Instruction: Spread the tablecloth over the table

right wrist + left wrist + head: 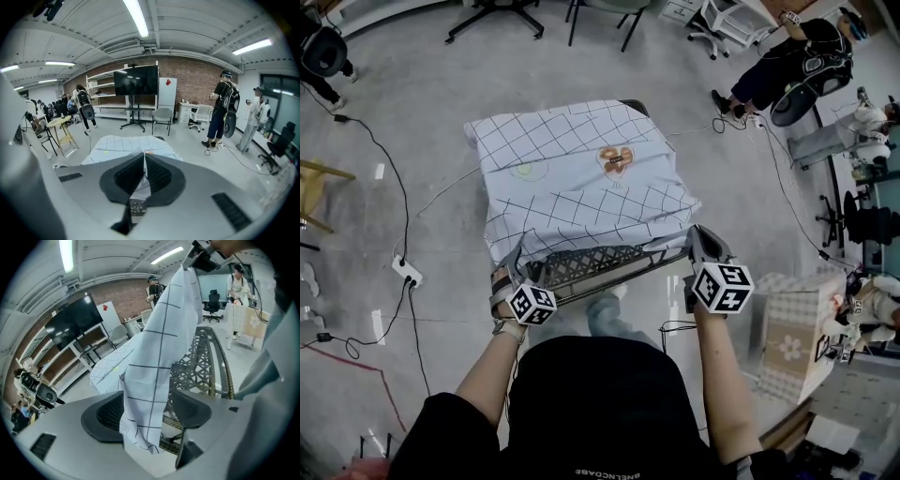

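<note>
A: Grey floor (pixel 441 94) all round. The table (pixel 609 265) stands in the middle of it, right in front of you, its dark lattice frame bare along your edge.

B: The tablecloth (pixel 581 178), white with a thin dark grid, covers the top and hangs over the far and side edges. On your side it is bunched up short of the edge.

A: Your right gripper (pixel 698 239) is at the near right corner, tongs pressed together on a fold of the tablecloth (pixel 126 145). The right gripper view shows the right gripper (pixel 143 173) with the cloth squeezed flat between its pads.

B: Your left gripper (pixel 521 261) is at the near left corner. In the left gripper view its (pixel 150 411) tongs are spread wide. A strip of tablecloth (pixel 164 333) hangs down between them, loose, not pinched, with the lattice (pixel 199 362) behind it.

A: That strip runs up to the right gripper (pixel 201 254) at the top of that view.

B: Small items: an orange-brown motif (pixel 617 159) on the cloth's far half, and a white power strip (pixel 406 272) on the floor to your left.
</note>
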{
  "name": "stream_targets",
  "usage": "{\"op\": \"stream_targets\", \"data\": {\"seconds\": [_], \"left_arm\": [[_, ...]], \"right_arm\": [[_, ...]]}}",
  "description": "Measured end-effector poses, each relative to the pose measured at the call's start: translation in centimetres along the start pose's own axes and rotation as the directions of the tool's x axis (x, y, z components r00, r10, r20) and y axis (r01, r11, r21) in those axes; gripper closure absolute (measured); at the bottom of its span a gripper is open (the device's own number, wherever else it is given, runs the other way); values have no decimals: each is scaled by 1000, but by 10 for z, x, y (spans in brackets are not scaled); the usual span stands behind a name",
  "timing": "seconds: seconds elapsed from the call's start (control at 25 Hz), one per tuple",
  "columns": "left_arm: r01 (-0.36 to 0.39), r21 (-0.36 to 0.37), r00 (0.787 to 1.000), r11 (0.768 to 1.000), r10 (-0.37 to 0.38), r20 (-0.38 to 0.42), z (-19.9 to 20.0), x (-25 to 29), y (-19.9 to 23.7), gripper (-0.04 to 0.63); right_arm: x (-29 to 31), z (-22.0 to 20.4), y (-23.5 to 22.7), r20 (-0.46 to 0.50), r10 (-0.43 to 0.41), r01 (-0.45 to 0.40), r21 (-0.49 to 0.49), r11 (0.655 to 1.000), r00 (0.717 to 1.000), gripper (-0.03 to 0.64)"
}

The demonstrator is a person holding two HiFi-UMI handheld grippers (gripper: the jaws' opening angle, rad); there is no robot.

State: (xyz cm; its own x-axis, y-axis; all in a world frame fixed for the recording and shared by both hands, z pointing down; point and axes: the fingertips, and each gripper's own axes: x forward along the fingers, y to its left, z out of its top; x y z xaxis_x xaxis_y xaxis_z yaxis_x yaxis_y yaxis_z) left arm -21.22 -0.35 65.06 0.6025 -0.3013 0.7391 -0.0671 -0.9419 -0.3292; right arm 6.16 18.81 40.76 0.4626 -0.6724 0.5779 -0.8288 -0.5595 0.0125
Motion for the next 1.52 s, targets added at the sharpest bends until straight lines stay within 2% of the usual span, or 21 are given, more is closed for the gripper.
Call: {"op": "stream_targets", "data": {"seconds": [0.08, 0.28, 0.36, 0.52, 0.56, 0.64, 0.72, 0.8, 1.0, 1.12, 1.24, 1.52], "left_arm": [[-3, 4, 1000, 1000, 3, -6, 3, 11, 4, 276], [84, 52, 996, 995, -82, -41, 6, 32, -13, 276], [74, 91, 996, 993, -69, -55, 6, 39, -15, 276], [3, 135, 998, 991, 6, -64, 7, 46, -7, 279], [-15, 133, 998, 991, 23, -59, 9, 45, -3, 303], [-35, 98, 998, 995, 40, -46, 12, 37, 4, 356], [-36, 44, 999, 998, 37, -26, 13, 26, 9, 513], [-18, 8, 1000, 1000, 18, -3, 15, 15, 12, 568], [87, -59, 996, 994, -86, 25, 17, -21, 12, 581], [204, -125, 979, 971, -201, 34, 16, -53, 0, 583], [293, -138, 956, 946, -292, 26, 13, -82, -24, 583], [308, -278, 944, 910, -328, -27, 15, -125, -84, 583]], "right_arm": [[0, 4, -3, 2, -6, 6, 12, 1000, 1000, 606], [-12, 20, -9, 22, -12, 11, 39, 999, 1000, 606], [-18, 26, -11, 28, -13, 12, 38, 999, 1000, 606], [-25, 29, -16, 33, -17, 17, 22, 1000, 999, 606], [-25, 29, -18, 35, -21, 21, 21, 1000, 999, 606], [-28, 30, -26, 39, -31, 30, 29, 999, 999, 606], [-30, 28, -35, 42, -41, 39, 44, 998, 998, 606], [-30, 24, -42, 43, -51, 49, 55, 997, 998, 606], [-25, 4, -64, 14, -87, 86, 52, 995, 996, 606], [-24, -11, -78, -1, -95, 95, 52, 994, 995, 606], [-23, -31, -92, -6, -84, 84, 52, 995, 996, 606], [-13, -85, -130, -60, -5, 4, -12, 1000, 998, 606]]}}
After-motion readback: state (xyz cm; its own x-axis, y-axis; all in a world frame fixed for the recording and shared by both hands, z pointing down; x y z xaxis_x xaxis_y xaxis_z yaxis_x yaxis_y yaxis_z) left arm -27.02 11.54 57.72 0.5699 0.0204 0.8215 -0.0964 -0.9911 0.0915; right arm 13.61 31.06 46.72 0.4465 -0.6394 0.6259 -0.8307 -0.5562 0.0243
